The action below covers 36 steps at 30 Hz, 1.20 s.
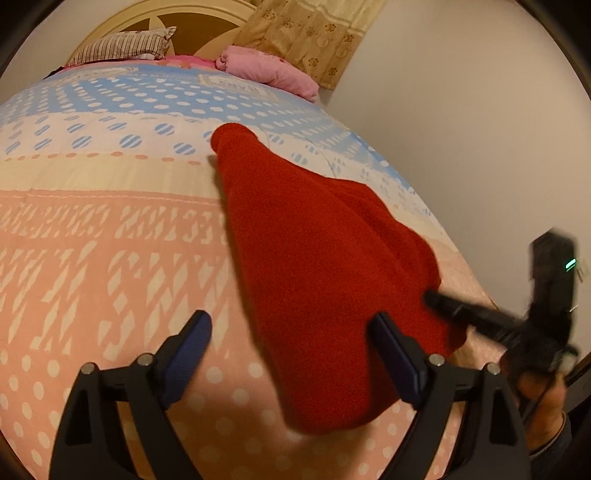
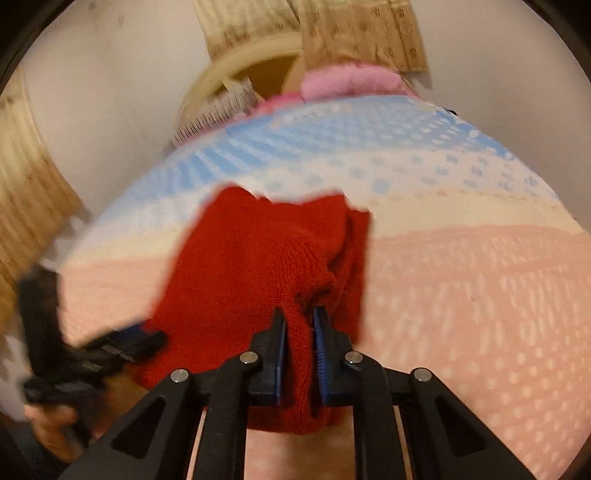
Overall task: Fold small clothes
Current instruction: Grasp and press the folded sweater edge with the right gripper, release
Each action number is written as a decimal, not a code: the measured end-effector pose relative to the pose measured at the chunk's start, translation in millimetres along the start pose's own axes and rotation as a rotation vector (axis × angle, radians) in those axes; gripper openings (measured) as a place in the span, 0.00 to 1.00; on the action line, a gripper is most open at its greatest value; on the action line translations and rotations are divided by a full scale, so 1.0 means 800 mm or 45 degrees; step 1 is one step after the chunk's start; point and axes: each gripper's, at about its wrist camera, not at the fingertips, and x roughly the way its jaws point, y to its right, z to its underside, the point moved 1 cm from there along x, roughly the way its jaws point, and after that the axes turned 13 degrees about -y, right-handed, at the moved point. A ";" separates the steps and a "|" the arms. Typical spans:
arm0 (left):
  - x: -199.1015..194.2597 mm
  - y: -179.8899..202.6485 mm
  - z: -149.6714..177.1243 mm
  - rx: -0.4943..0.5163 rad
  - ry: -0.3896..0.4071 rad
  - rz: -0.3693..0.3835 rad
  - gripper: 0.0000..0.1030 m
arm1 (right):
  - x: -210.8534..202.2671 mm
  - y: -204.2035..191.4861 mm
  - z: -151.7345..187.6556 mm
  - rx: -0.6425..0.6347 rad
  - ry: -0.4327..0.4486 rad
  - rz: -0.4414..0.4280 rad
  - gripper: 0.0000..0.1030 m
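Note:
A red knitted garment (image 1: 314, 240) lies on the patterned bedspread (image 1: 110, 240), narrow at its far end and wide near me. My left gripper (image 1: 291, 321) stands open over its near edge; the cloth lies in front of the right finger (image 1: 391, 343) and the pads do not press it. In the right wrist view my right gripper (image 2: 300, 314) is shut on a bunched fold of the red garment (image 2: 251, 266). Blurred, that right gripper (image 1: 443, 302) also shows at the garment's right edge. The left gripper (image 2: 140, 343) appears at the garment's lower left.
The bedspread (image 2: 461, 295) runs pink near me and blue with white dots farther away. A pink blanket (image 1: 266, 68) and a striped pillow (image 1: 122, 46) sit by the headboard (image 1: 184, 22). A beige wall (image 1: 461, 110) borders the bed's right side, with a curtain (image 1: 314, 33) behind.

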 end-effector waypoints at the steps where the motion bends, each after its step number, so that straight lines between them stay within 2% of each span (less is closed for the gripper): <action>1: -0.001 0.001 -0.001 -0.002 0.004 -0.016 0.88 | 0.020 0.008 0.005 0.006 -0.077 -0.012 0.13; 4: 0.002 0.000 -0.008 -0.001 -0.003 -0.095 0.92 | 0.020 0.028 0.013 0.074 -0.029 -0.068 0.14; 6: 0.009 -0.002 -0.011 -0.004 -0.020 -0.095 0.93 | 0.009 0.035 0.013 0.130 -0.015 -0.083 0.29; 7: 0.014 -0.002 -0.012 -0.004 -0.043 -0.097 0.93 | -0.002 0.035 0.011 0.141 0.019 -0.029 0.36; 10: 0.021 0.001 -0.007 0.009 -0.054 -0.113 0.95 | -0.034 0.013 0.000 0.110 0.168 0.020 0.37; 12: 0.021 0.005 -0.005 0.027 -0.058 -0.123 0.95 | -0.047 -0.012 -0.017 0.029 0.223 -0.055 0.42; 13: 0.020 0.005 -0.003 0.029 -0.059 -0.119 0.95 | -0.046 -0.019 -0.025 0.001 0.219 -0.089 0.47; 16: 0.011 0.003 -0.001 0.010 -0.039 -0.101 0.95 | -0.014 -0.046 -0.053 -0.075 0.111 -0.283 0.47; 18: 0.004 -0.002 -0.002 -0.016 -0.010 -0.089 0.95 | 0.016 -0.046 -0.065 -0.063 0.030 -0.234 0.47; 20: -0.002 -0.009 -0.004 -0.044 0.011 -0.073 0.95 | 0.046 -0.026 -0.068 -0.020 -0.010 -0.091 0.46; 21: 0.000 -0.010 -0.006 -0.050 0.010 -0.068 0.95 | 0.057 -0.010 -0.066 0.024 -0.036 -0.097 0.46; 23: 0.007 -0.013 -0.010 -0.053 -0.008 -0.068 0.98 | 0.057 0.023 -0.056 0.094 -0.001 -0.243 0.45; 24: 0.012 -0.013 -0.011 -0.054 -0.020 -0.074 0.99 | 0.053 0.029 -0.051 0.098 0.001 -0.266 0.45; 27: 0.022 -0.004 -0.011 -0.007 -0.050 -0.127 1.00 | 0.047 0.021 -0.039 0.006 -0.009 -0.228 0.45; 30: 0.022 -0.006 -0.009 0.007 -0.054 -0.125 1.00 | 0.049 0.007 -0.037 -0.075 -0.043 -0.174 0.45; 33: 0.025 -0.004 -0.005 0.025 -0.044 -0.139 1.00 | 0.044 0.008 -0.038 -0.090 -0.060 -0.188 0.45; 36: 0.026 -0.002 -0.005 0.033 -0.044 -0.149 1.00 | 0.025 0.015 -0.052 -0.057 0.020 -0.258 0.47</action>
